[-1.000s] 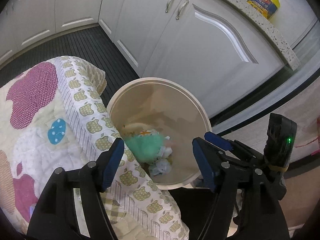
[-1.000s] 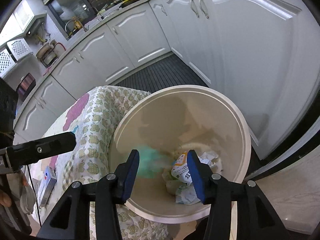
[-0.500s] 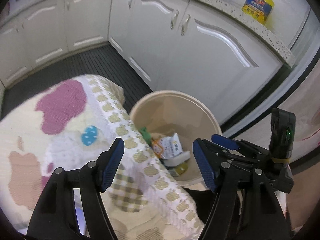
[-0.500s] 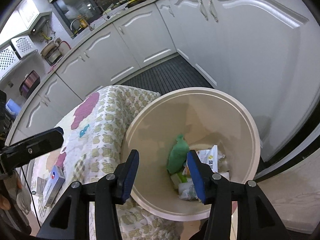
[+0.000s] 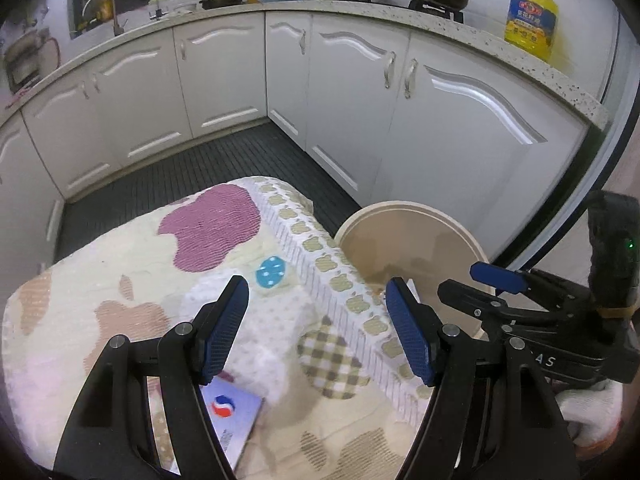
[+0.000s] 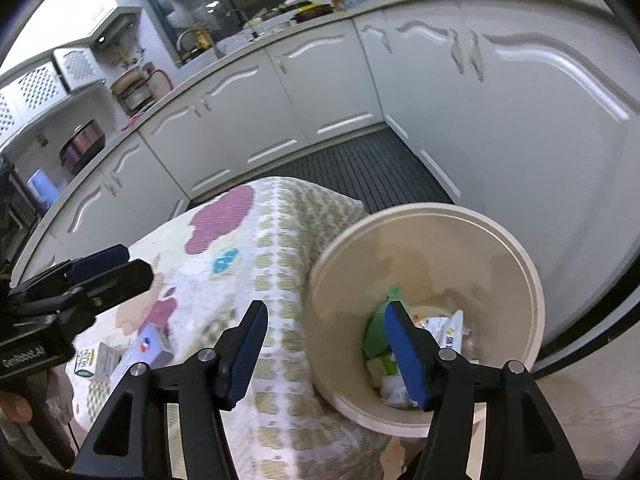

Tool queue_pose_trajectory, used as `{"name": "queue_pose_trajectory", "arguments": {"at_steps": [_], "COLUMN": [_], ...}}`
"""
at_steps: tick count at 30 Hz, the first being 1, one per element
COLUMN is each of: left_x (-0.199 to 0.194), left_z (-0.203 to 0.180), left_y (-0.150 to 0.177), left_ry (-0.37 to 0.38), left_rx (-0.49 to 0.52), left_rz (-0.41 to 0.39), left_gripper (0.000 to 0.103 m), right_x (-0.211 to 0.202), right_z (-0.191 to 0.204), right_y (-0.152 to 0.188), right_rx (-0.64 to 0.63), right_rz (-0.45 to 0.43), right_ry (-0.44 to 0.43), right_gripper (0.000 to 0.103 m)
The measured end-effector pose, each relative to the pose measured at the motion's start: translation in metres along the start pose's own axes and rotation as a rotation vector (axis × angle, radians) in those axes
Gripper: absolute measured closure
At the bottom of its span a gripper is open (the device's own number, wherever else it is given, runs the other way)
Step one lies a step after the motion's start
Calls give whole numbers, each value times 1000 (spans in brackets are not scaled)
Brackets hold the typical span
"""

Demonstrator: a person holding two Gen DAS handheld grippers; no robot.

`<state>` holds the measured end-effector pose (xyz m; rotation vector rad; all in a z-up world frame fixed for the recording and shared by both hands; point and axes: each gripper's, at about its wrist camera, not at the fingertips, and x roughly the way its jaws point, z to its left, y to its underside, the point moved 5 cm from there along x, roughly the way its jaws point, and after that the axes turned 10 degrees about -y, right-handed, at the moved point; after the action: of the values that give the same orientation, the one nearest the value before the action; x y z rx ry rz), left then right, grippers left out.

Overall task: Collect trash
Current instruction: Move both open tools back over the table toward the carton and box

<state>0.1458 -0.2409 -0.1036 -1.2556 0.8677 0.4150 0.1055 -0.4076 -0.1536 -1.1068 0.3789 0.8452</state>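
1. Both left tongs (image 5: 316,334) and right tongs (image 6: 326,354) are spread wide, nothing held.
2. Green wrapper (image 6: 378,328) is sat in the trash bin (image 6: 516,248); drop looks done.
3. Blue-and-white box (image 5: 230,420) on the quilt-covered bench (image 5: 132,280) probably gets grabbed next.

— How do the grippers stand?
— The left gripper (image 5: 316,328) is spread wide, nothing between its blue pads (image 5: 224,328). The right gripper (image 6: 326,354) is likewise parted and empty.
— And relative to each other?
— Side by side, both angled downward, apart.
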Motion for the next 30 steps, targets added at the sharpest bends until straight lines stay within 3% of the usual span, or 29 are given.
{"name": "queue_pose_trajectory", "arguments": {"at_steps": [16,23,30], "left_x": [-19,-26,-38], "left_z": [56,92,154], "left_y": [25,42,72], "left_ry": [-28,-35,-64], "left_rx": [-84,-126,-209], "left_rz": [1,22,60], "left_gripper": [33,33,33], "right_x": [13,31,61], "right_z": [63,92,129], "right_y": [3,14,39], "right_rx": [-108,-149,-237], "right_rz": [30,88,192], "right_ry": [-45,-96,-155], "right_gripper": [43,43,43]}}
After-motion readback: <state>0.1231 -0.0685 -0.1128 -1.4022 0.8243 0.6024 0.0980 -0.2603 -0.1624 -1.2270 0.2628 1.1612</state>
